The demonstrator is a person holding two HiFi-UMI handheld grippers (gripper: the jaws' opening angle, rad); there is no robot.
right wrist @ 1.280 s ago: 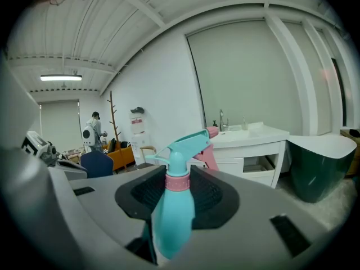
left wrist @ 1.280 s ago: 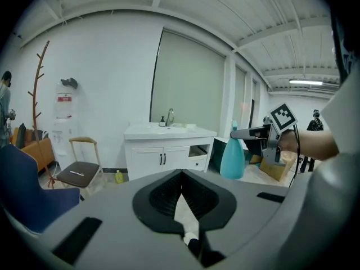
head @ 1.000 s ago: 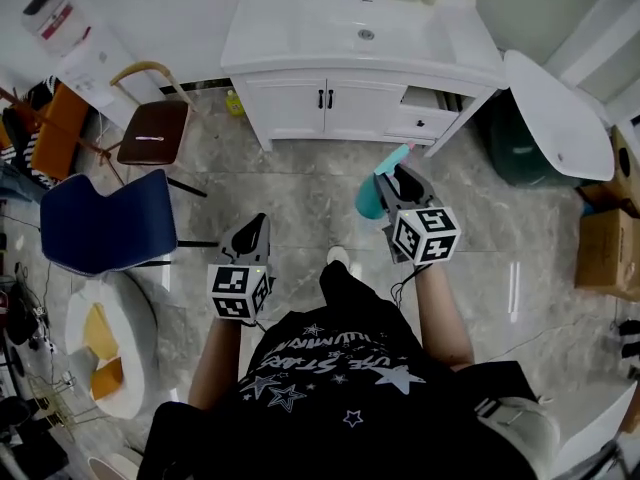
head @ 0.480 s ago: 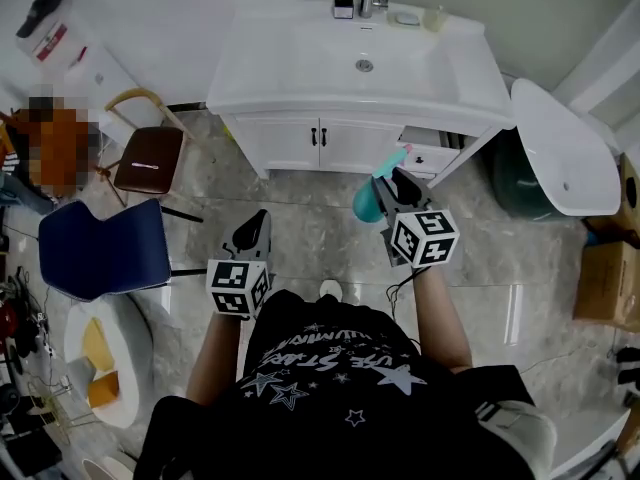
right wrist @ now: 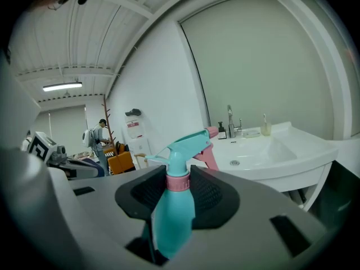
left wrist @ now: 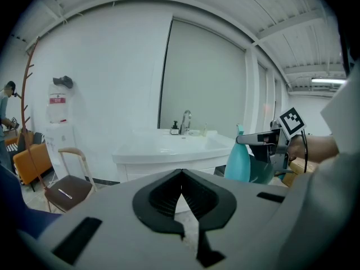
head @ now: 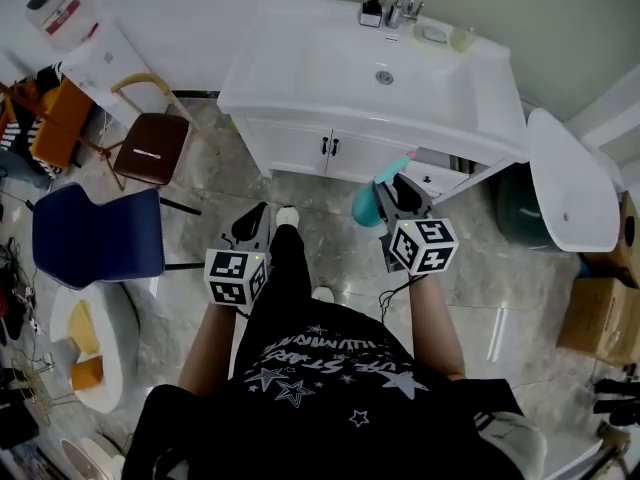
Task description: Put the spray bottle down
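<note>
Head view shows the right gripper (head: 399, 194) clamped on the upright spray bottle (head: 368, 204), vanity top (head: 300, 68) at twelve o'clock; the left gripper (head: 251, 226), jaws together, sits at nine.

I see a bathroom corner set inside a larger workroom: a white vanity sink (head: 300, 78) with a tap (head: 405, 3) on grey marble floor tiles (head: 320, 203). A blue chair (head: 95, 238) and a brown chair (head: 152, 148) stand beside it.

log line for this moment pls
right gripper: shut on spray bottle, upright | left gripper: shut, empty | task: bottle not yet set down | ahead: white sink cabinet
</note>
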